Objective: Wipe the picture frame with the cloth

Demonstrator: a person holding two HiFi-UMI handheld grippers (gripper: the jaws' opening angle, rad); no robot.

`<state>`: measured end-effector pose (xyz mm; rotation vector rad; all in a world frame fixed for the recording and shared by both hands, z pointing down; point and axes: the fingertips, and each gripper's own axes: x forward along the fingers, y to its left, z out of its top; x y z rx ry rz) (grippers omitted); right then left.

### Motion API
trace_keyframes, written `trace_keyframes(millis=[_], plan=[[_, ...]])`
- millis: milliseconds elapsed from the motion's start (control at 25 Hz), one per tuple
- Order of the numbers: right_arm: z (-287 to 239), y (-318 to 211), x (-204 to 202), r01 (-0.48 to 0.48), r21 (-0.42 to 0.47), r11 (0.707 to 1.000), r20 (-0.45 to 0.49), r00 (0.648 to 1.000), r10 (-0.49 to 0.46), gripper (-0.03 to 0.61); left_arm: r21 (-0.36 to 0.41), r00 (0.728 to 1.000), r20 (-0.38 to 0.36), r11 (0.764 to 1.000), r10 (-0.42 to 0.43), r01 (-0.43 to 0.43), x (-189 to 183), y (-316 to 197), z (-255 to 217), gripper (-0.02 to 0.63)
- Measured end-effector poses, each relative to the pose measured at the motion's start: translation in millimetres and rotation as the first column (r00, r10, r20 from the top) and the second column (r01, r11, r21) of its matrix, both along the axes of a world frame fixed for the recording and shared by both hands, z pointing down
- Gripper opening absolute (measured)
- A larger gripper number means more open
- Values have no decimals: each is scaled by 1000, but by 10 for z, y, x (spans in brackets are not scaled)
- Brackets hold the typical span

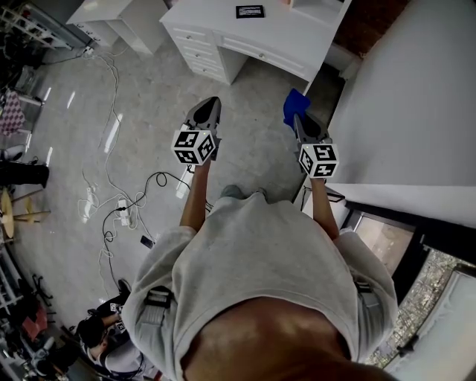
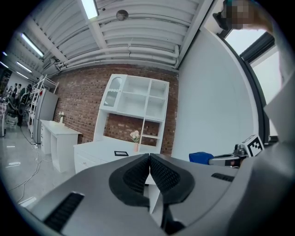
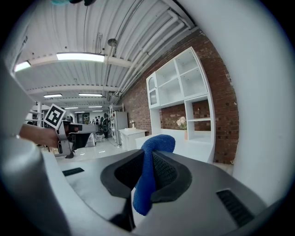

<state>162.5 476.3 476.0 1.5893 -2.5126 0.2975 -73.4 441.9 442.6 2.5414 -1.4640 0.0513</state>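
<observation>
Nearest, the right tool (image 3: 148,162) is clamped on a blue cloth (image 3: 156,146), a fold of which stands above its jaws. The left tool (image 2: 149,161) is closed on nothing. Both are well short of the white surface (image 1: 212,21), where the picture frame (image 1: 250,11) appears to lie flat. Risk: the narrowly pinched cloth may pull free during wiping, or the unbraced frame may slide. No legible writing; the cubes (image 1: 195,146) bear only square markers.

Top: lt grey tee (image 1: 260,253), short sleeves.
Shoulders: grey straps (image 1: 155,299) w/ dark buckles, both sides.
L gripper (image 1: 211,104): grey shell, black ribbed pads (image 2: 136,175); white cube (image 1: 195,146) w/ black sq markers.
R gripper (image 1: 300,121): same grey shell + black pads; cube (image 1: 318,160) alike.
</observation>
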Motion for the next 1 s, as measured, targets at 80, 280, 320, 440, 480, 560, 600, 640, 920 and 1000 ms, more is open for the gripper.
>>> trace_keyframes(millis=[80, 280, 320, 440, 480, 560, 600, 640, 920, 1000], plan=[[34, -18, 7, 5, -7, 1000, 2, 1000, -5, 61, -9, 1000, -1, 1000, -7, 7, 2, 1, 49, 17], [145, -89, 4, 20, -32, 999, 4, 1000, -20, 61, -44, 1000, -11, 999, -26, 25, 0, -38, 202, 17], [161, -106, 5, 22, -36, 999, 4, 1000, -22, 61, -47, 1000, -11, 999, -26, 26, 4, -50, 221, 17], [189, -174, 8, 28, -38, 999, 4, 1000, -28, 61, -50, 1000, -9, 998, -28, 28, 14, -118, 247, 18], [192, -205, 7, 29, -37, 999, 4, 1000, -29, 61, -49, 1000, -11, 998, -29, 29, 14, -152, 250, 18], [197, -271, -6, 30, -34, 999, 3, 1000, -30, 61, -47, 999, -14, 998, -31, 30, 6, -225, 256, 17], [204, -305, -12, 29, -34, 999, 3, 1000, -29, 61, -46, 999, -15, 998, -30, 29, 5, -262, 266, 17], [214, -341, -11, 28, -35, 999, 1, 1000, -28, 61, -47, 999, -16, 999, -29, 28, 10, -301, 279, 17], [236, -713, -11, 21, -37, 999, -13, 1000, -22, 61, -54, 999, -35, 998, -20, 18, 26, -683, 359, 17], [238, -857, -16, 19, -37, 999, -21, 1000, -20, 61, -55, 999, -45, 998, -19, 16, 13, -832, 379, 17]])
